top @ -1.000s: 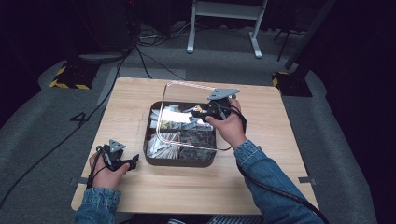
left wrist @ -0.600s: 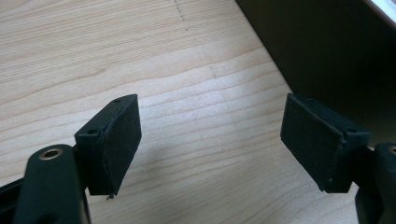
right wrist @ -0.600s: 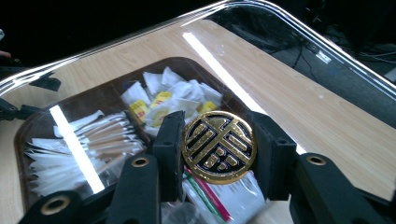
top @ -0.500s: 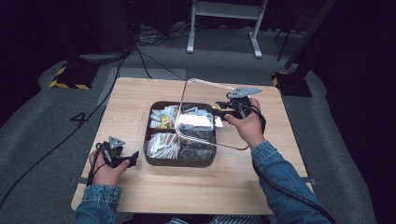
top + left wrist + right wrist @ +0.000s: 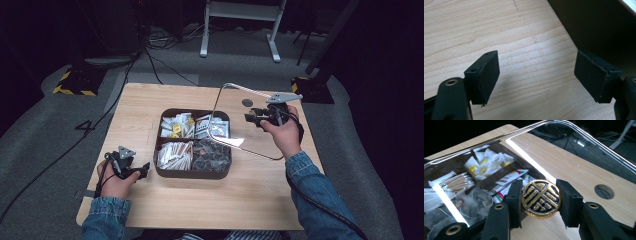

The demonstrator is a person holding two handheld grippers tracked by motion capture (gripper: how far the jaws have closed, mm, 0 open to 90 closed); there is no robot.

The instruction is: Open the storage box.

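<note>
A dark brown box (image 5: 192, 174) with compartments of packets and sachets sits mid-table. Its clear lid (image 5: 239, 142) hangs tilted over the box's right side and the table beyond it. My right gripper (image 5: 252, 118) is shut on the lid's round gold knob (image 5: 541, 198), one jaw on each side of it. Through the lid (image 5: 574, 155) the box contents (image 5: 484, 167) show below. My left gripper (image 5: 142, 170) rests on the wood just left of the box, open with nothing between its pads (image 5: 487, 75). The box's dark wall (image 5: 599, 30) lies close ahead of it.
A round hole (image 5: 247, 102) is cut in the wooden table (image 5: 150, 100) behind the lid. Bare wood lies right of the box and along the front edge. Cables and a white stand's legs (image 5: 240, 30) are on the floor behind the table.
My right gripper has carried the lid to the right, from above the box's middle to its right side. The left gripper has stayed put.
</note>
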